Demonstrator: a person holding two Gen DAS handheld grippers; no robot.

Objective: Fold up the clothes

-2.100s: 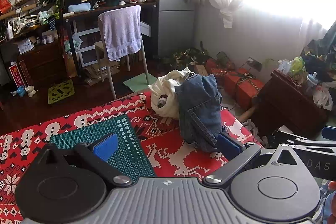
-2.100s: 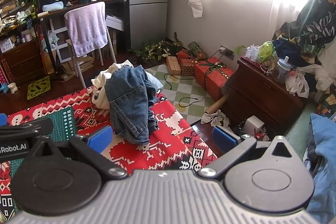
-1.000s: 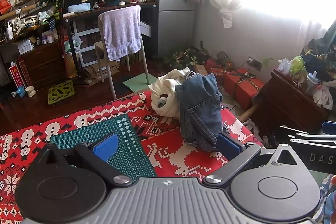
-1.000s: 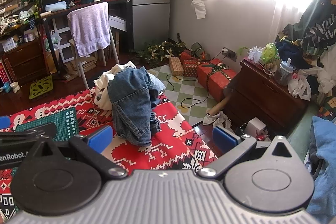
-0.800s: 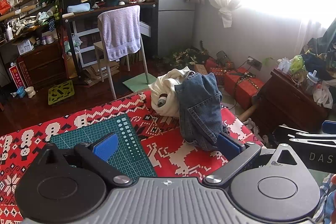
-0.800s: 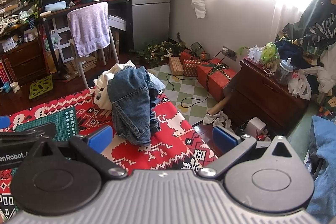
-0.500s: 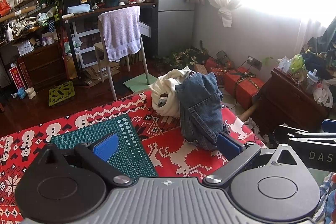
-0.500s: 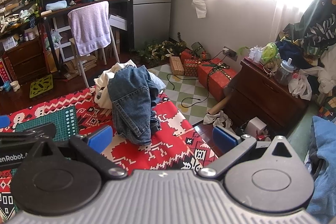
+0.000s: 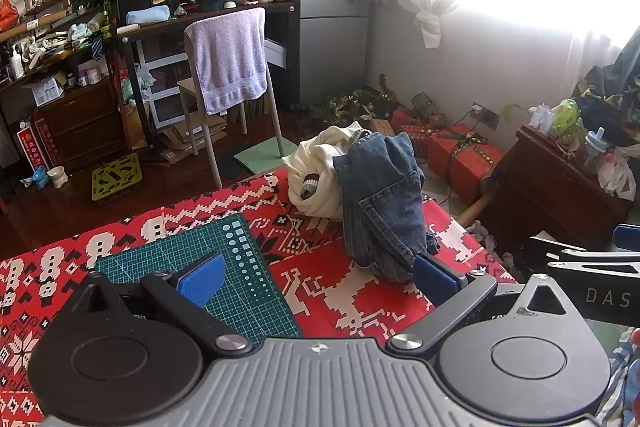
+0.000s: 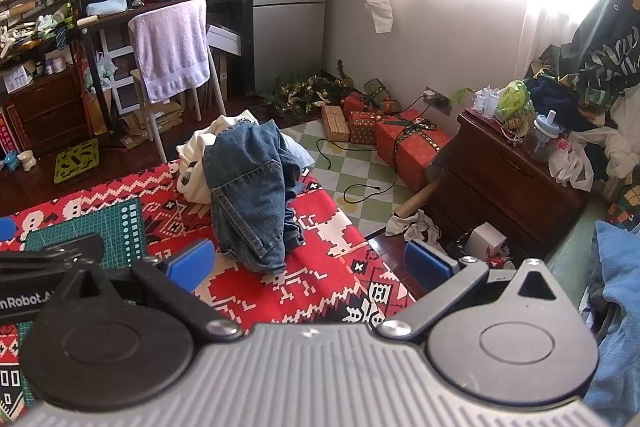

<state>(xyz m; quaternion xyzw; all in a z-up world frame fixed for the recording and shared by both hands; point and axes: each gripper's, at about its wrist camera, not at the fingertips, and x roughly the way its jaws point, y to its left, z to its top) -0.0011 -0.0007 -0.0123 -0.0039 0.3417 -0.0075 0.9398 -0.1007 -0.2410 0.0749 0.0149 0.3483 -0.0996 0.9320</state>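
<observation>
— Left wrist view: how lying, those jeans (image 9: 382, 203)?

— Heaped in one crumpled mound on red patterned cloth (image 9: 320, 291), at about 1 o'clock from left gripper (image 9: 316, 275). Long axis running from 12 down to 6, seamed denim end drooping toward 6, nearly touching blue right-hand pad (image 9: 432, 277). Pressed against cream garment (image 9: 316, 175) at 11 o'clock of mound.

— Jaws?

— Spread wide on both tools, holding nothing. Left gripper hanging above green cutting mat (image 9: 240, 267) and cloth. Right gripper (image 10: 308, 259) likewise gaping, jeans (image 10: 252, 195) at its 11 o'clock, floor beyond table edge under its right pad.

— Different from a couple of seconds back?

— Barely. Pile unmoved, same slump, same fold lines. Both grippers kept at same gap; right view shifted slightly, so jeans sit a touch nearer centre.

— Count?

— Two grippers. One pair of jeans, one cream garment, one pale-blue piece (image 10: 298, 155) peeking behind denim in right view; whether more clothes buried beneath, cannot tell. One cutting mat. One chair (image 9: 228, 99) with one lilac towel (image 9: 228, 59) over backrest, at 11 o'clock beyond table. Blue fabric (image 10: 616, 307) at 3 o'clock edge of right view.
</observation>
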